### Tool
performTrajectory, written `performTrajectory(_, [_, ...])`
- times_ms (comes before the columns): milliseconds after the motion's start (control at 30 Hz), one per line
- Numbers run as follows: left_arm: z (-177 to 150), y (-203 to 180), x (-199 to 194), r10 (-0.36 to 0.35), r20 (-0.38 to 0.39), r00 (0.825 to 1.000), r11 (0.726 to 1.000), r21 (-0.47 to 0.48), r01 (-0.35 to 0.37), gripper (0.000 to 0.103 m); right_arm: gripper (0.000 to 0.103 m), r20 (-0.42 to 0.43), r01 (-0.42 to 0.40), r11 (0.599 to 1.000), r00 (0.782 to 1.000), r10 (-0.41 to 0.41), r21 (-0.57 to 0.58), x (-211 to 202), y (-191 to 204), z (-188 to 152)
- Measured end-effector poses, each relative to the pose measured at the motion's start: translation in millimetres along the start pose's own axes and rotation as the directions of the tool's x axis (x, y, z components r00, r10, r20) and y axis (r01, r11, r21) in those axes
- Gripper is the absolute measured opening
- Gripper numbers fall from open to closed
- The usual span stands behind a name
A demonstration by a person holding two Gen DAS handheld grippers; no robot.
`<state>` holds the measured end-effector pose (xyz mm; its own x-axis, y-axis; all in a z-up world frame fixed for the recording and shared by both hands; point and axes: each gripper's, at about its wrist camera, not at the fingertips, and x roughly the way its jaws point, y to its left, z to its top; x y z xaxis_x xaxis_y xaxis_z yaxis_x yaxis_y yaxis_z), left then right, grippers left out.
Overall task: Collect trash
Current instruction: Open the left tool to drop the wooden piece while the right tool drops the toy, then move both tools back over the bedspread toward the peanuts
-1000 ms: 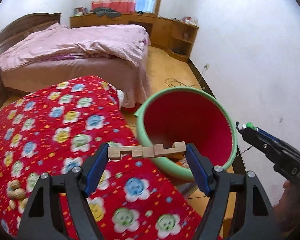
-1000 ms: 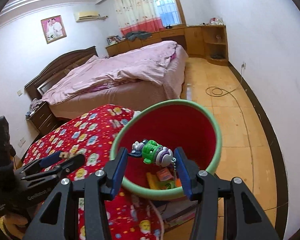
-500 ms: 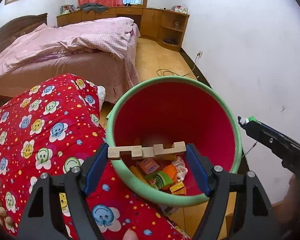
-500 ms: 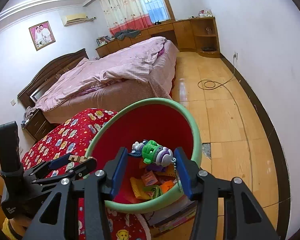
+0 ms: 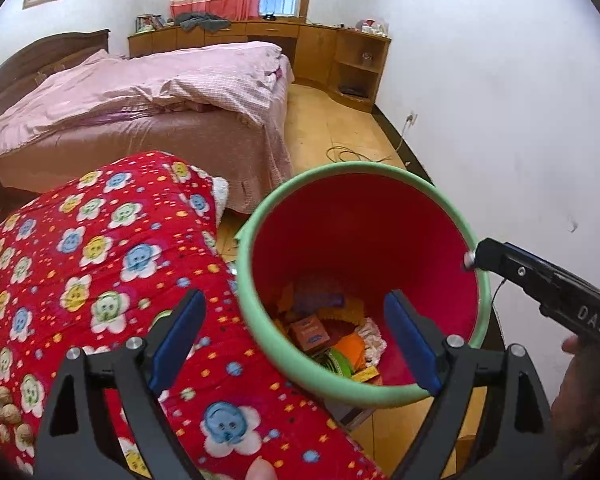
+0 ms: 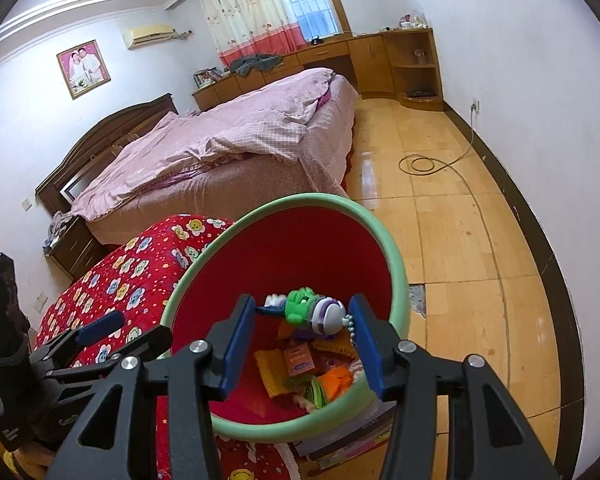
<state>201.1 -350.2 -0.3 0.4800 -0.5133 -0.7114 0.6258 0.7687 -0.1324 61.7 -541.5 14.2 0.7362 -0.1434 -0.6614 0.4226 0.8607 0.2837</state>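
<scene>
A red bin with a green rim stands beside the quilted surface and holds wrappers and a small brown box. My left gripper hangs over the bin's near rim. Its jaws are opening, with nothing between the blue pads. In the right wrist view my right gripper is shut on a green, purple and white toy figure with a bead chain, held above the bin. The left gripper shows there at lower left. One black finger of the right gripper reaches over the bin's right rim.
A red flowered quilt with walnuts at its near left lies left of the bin. Beyond it is a pink bed. A coiled cable lies on the wooden floor. A white wall runs close on the right.
The notched wooden piece held between the left jaws is gone and those jaws stand wider. Both grippers have come in over the bin, and the toy stays in the right gripper.
</scene>
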Motion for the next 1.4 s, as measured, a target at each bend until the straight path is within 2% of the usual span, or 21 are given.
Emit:
performTrajectory(100, [-2.6,8.6,-6.9,0.014,-0.002,1.0,1.0,-0.017,-0.014,0.089,0.054,0.001,-0.006,1.0,1.0,0.006,-0.01,1.9,7.3,1.9])
performTrajectory(200, [-4.9,20.4,-16.2,0.029,-0.005,1.0,0.998,-0.047,-0.029,0.089,0.065,0.014,-0.013,1.0,1.0,0.013,-0.021,-1.0,14.9,2.3])
performTrajectory(500, [-17.3,53.3,-59.9,0.077,0.015,0.997,0.99,-0.119,-0.075,0.089,0.065,0.034,-0.04,0.997,0.999,0.042,-0.061,-26.6,45.3,-4.4])
performTrajectory(733, [-35.0,82.5,-101.0,0.147,0.018,0.989,0.975,-0.171,-0.141,0.089,0.068,0.051,-0.079,0.992,0.995,0.084,-0.094,-53.8,79.7,-20.9])
performTrajectory(1000, [-63.8,113.8,-154.6,0.22,0.033,0.975,0.948,-0.243,-0.206,0.089,0.078,0.067,-0.123,0.984,0.989,0.132,-0.131,-84.6,124.3,-46.2])
performTrajectory(1400, [-107.9,140.1,-223.4,0.324,0.081,0.943,0.906,-0.314,-0.284,0.089,0.083,0.055,-0.157,0.972,0.984,0.169,-0.177,-108.6,175.4,-94.3])
